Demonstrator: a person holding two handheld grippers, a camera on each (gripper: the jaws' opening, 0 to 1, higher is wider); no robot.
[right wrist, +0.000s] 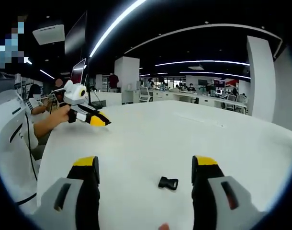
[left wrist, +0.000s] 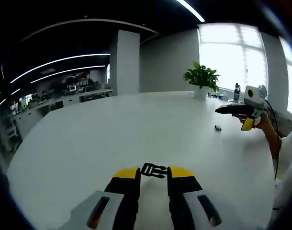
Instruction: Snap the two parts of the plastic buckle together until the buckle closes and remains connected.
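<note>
A black pronged buckle part (left wrist: 153,170) sits exactly between the yellow tips of my left gripper (left wrist: 153,172), which looks shut on it above the white table (left wrist: 136,129). The other black buckle part (right wrist: 168,182) lies on the table between the wide-apart jaws of my open right gripper (right wrist: 145,163), touching neither. In the left gripper view the same part shows as a small dark speck (left wrist: 217,128) in front of the right gripper (left wrist: 234,117), held by a hand. The left gripper (right wrist: 101,120) hangs over the table's left edge in the right gripper view.
A potted plant (left wrist: 202,76) and a bottle (left wrist: 237,91) stand at the table's far side by the window. A white pillar (left wrist: 124,62) and office desks lie beyond. People sit to the left of the table (right wrist: 38,110).
</note>
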